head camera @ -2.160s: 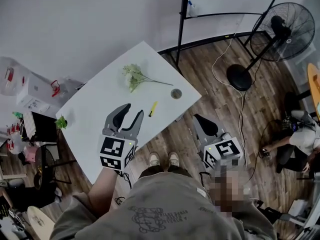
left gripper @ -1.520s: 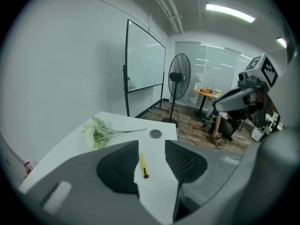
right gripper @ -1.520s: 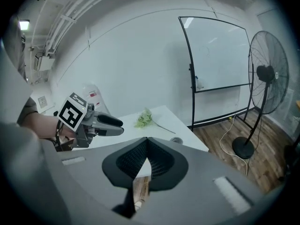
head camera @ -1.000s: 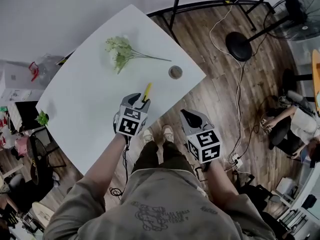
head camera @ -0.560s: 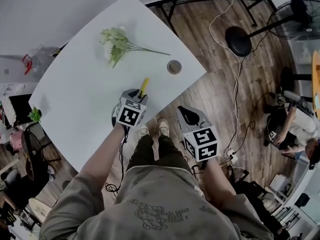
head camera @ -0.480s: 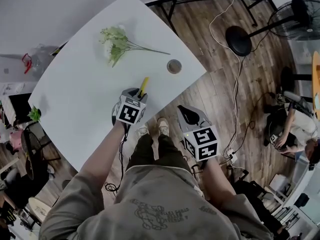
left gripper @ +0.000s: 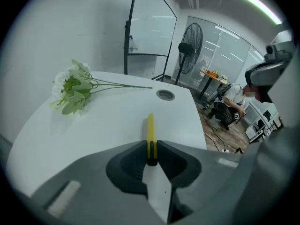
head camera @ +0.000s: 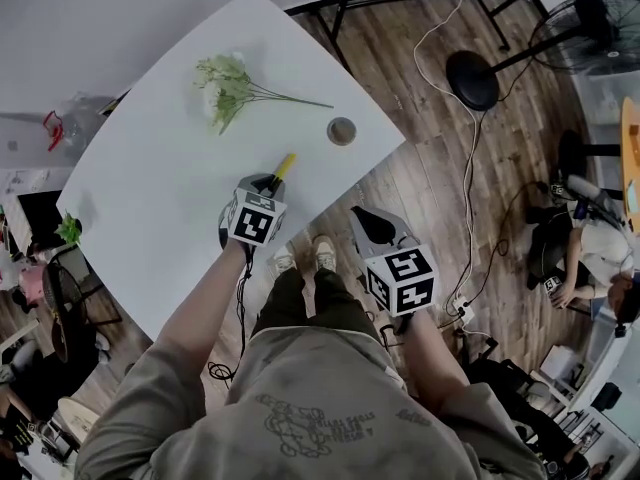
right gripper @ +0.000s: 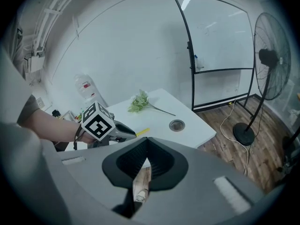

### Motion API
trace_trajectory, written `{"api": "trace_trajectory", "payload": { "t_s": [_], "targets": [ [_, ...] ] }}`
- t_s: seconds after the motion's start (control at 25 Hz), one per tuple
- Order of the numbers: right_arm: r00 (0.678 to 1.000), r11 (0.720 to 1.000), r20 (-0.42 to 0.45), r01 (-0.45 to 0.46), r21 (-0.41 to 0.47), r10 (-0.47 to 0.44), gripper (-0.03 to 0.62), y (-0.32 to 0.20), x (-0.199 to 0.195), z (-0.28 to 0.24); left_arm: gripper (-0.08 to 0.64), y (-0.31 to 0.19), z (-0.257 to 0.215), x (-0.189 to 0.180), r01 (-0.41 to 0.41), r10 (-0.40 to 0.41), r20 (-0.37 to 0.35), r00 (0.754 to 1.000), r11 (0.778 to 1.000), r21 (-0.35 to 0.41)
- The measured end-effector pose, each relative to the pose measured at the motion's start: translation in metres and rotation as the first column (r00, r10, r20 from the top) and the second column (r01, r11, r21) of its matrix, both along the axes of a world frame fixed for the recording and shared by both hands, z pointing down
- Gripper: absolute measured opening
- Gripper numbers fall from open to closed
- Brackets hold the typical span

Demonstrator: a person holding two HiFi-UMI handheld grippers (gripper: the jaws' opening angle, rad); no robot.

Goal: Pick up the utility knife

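The yellow utility knife (left gripper: 150,131) lies on the white table (head camera: 170,188) near its front edge, its near end pinched between the jaws of my left gripper (left gripper: 151,154), which is shut on it. In the head view the knife (head camera: 284,165) pokes out past the left gripper (head camera: 262,183). The right gripper view shows the knife (right gripper: 142,131) sticking out of the left gripper's nose (right gripper: 132,134). My right gripper (head camera: 372,224) hangs off the table over the wooden floor, jaws shut with nothing between them.
A sprig of white-green artificial flowers (head camera: 232,82) lies at the table's far side. A small round tin (head camera: 341,130) sits near the right edge. A standing fan (head camera: 470,68) and cables are on the floor to the right; a person (head camera: 590,253) sits farther right.
My left gripper went from open over the table to the knife and shut on its near end. The right gripper stayed off the table's edge.
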State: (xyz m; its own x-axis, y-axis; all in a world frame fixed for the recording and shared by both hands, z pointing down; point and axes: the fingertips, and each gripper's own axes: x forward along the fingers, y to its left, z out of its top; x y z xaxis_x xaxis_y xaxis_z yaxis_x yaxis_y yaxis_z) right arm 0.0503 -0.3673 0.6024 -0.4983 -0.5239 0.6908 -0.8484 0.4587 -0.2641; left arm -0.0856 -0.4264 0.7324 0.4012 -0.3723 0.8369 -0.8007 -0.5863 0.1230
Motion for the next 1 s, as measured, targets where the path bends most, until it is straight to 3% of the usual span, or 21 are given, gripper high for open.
{"api": "trace_trajectory", "payload": {
  "t_s": [0.2,0.48,0.72,1.0],
  "targets": [
    [0.999,0.999,0.023,-0.028,0.042,0.027,0.029,-0.001,0.007,-0.023,0.064,-0.011,-0.045,0.008,-0.024,0.027,-0.032,0.999,0.995,0.092],
    [0.998,0.981,0.044,-0.061,0.187,0.053,0.029,-0.020,0.022,-0.085,0.064,-0.018,-0.138,0.001,0.012,0.007,-0.088,0.996,0.975,0.223],
    [0.992,0.929,0.102,-0.103,0.354,0.071,0.028,-0.025,0.025,-0.161,0.064,-0.013,-0.219,-0.011,0.044,0.008,-0.148,0.989,0.936,0.349],
    [0.985,0.858,0.156,-0.139,0.494,0.070,0.028,-0.011,0.022,-0.235,0.064,0.011,-0.312,-0.020,0.076,0.040,-0.223,0.974,0.869,0.489]
  ]
}}
